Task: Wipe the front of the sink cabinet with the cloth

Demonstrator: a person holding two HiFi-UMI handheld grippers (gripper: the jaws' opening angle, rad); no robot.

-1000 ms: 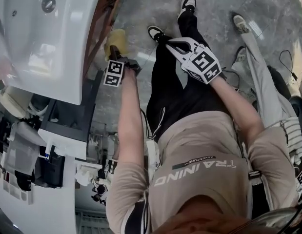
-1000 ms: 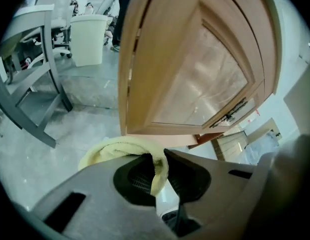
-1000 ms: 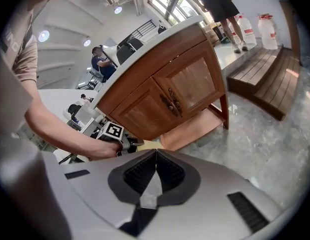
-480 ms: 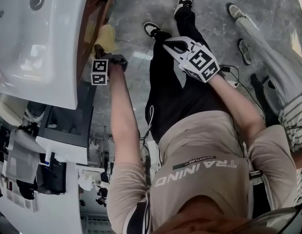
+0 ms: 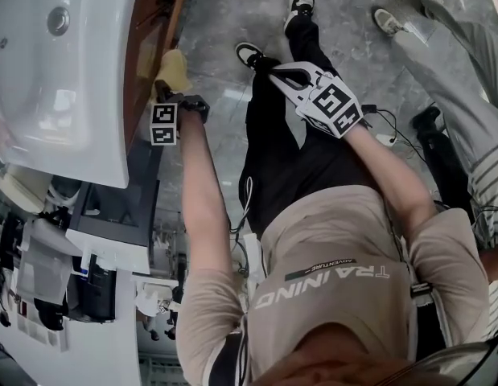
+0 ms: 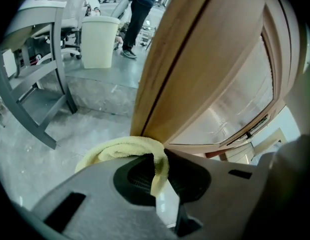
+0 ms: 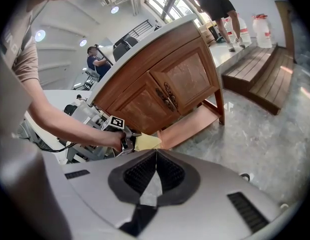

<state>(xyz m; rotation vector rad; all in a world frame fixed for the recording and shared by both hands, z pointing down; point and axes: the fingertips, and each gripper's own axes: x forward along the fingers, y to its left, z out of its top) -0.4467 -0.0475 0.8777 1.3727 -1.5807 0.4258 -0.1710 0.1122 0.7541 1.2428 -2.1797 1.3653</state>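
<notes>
The yellow cloth (image 5: 174, 69) is bunched against the brown wooden sink cabinet front (image 5: 150, 43), below the white sink (image 5: 63, 63). My left gripper (image 5: 167, 95) is shut on the cloth. In the left gripper view the cloth (image 6: 119, 150) hangs folded between the jaws, touching the cabinet's edge (image 6: 195, 64). My right gripper (image 5: 290, 74) is held over the person's dark trousers, away from the cabinet, shut on nothing. The right gripper view shows the cabinet doors (image 7: 165, 89), the cloth (image 7: 147, 141) and the left gripper (image 7: 125, 139) low at the cabinet's left corner.
A white bin (image 6: 98, 41) and a grey table frame (image 6: 39, 84) stand beyond the cabinet. A wooden step (image 7: 260, 79) lies to the right. Bystanders' legs (image 5: 442, 71) and cables (image 5: 385, 131) occupy the floor at the right. The cabinet has a low open shelf (image 7: 195, 126).
My left gripper and the cloth shifted left, closer against the cabinet front. The bystanders at the right moved farther off. The right gripper stayed put.
</notes>
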